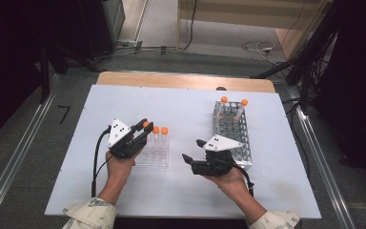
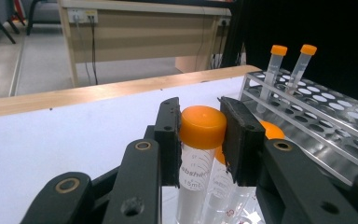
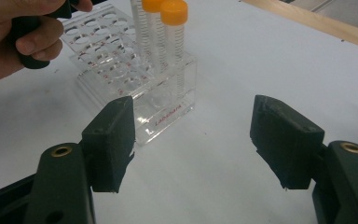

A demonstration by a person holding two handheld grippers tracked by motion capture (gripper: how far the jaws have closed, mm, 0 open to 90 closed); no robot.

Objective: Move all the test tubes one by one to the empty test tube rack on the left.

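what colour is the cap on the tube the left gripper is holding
Orange cap, clearest in the left gripper view.

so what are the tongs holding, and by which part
The left tongs grip an orange-capped tube by its cap. The right tongs are open, holding nothing.

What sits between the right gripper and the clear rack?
Nothing: only bare white table lies between the open right gripper and the clear rack, as the right gripper view shows.
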